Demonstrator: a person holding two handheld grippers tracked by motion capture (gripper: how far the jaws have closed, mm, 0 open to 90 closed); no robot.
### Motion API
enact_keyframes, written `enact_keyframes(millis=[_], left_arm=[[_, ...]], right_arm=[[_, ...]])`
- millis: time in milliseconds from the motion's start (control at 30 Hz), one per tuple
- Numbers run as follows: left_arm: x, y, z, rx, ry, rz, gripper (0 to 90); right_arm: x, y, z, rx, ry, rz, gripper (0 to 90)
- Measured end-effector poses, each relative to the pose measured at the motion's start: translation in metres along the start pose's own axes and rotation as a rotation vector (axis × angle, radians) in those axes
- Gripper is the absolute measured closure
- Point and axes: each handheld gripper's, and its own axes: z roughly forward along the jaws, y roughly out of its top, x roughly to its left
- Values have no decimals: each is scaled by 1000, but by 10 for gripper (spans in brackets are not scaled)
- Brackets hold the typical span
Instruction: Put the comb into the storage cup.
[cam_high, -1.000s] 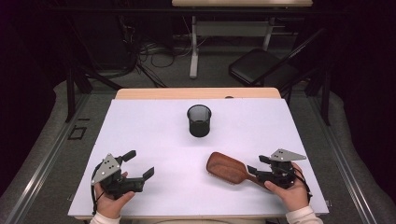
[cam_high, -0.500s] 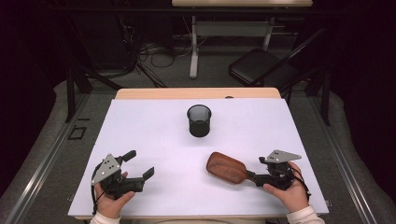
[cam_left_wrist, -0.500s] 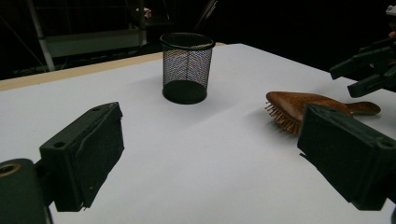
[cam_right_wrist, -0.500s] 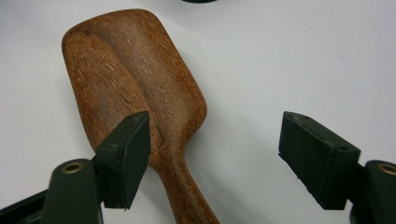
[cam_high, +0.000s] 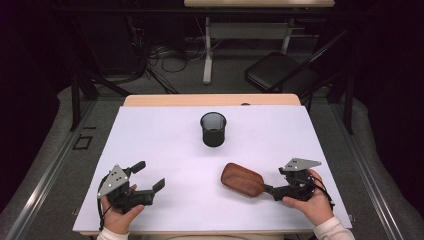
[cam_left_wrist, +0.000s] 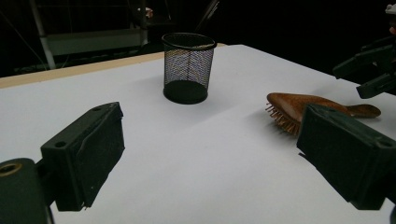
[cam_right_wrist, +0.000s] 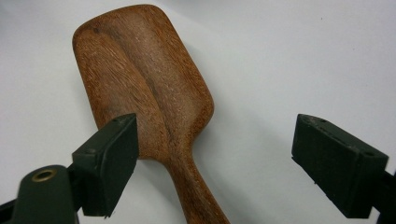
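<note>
Brown wooden paddle hairbrush (cam_high: 243, 179) lies bristles-down near the table's (cam_high: 165, 135) front right corner, handle toward the right edge; the left gripper view shows its bristles (cam_left_wrist: 281, 119). Right gripper (cam_high: 276, 191), jaws just opening wide, straddles the handle unpressed; left gripper (cam_high: 149, 176) gapes empty.

A black mesh cup (cam_high: 213, 129) stands upright on the white table (cam_high: 165, 135), toward its far side. Beyond it, a dark folding chair (cam_high: 280, 75) and what look like tangled cables (cam_high: 165, 55) sit on the floor.
</note>
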Motion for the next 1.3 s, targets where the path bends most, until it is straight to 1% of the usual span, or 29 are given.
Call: enact_keyframes(millis=[133, 200, 300, 367, 400, 467, 633, 800, 900, 1000, 1067, 1100, 1167, 1300], left_arm=[[0, 0, 0, -1, 1, -1, 73], [0, 0, 0, -1, 0, -2, 74], [0, -1, 0, 0, 1, 0, 75], [0, -1, 0, -2, -2, 2, 75], [0, -1, 0, -2, -1, 2, 75], [0, -1, 0, 1, 1, 0, 75], [0, -1, 0, 1, 2, -2, 75], [0, -1, 0, 1, 2, -3, 75], [0, -1, 0, 2, 1, -3, 75], [-1, -1, 1, 2, -3, -6, 76], [-1, -1, 1, 3, -4, -6, 76], [-1, -1, 1, 2, -4, -6, 76], [-1, -1, 1, 2, -3, -7, 77], [-1, -1, 0, 1, -1, -3, 79]], right_arm=[[0, 3, 0, 19, 13, 9, 129], [0, 4, 0, 31, 22, 5, 125], [2, 7, 1, 64, 15, -16, 125], [3, 8, 2, 86, 11, -42, 125], [4, 8, 2, 94, 10, -45, 126], [5, 9, 3, 115, 7, -68, 133], [5, 10, 5, 140, 1, -92, 147], [6, 11, 6, 157, 2, -104, 150], [6, 12, 6, 168, 6, -124, 154], [7, 13, 6, 190, 5, -140, 160], [7, 14, 6, 193, 9, -148, 166], [7, 14, 6, 200, 8, -159, 169], [8, 15, 6, 209, 9, -162, 169], [10, 17, 7, 223, 15, -182, 196]])
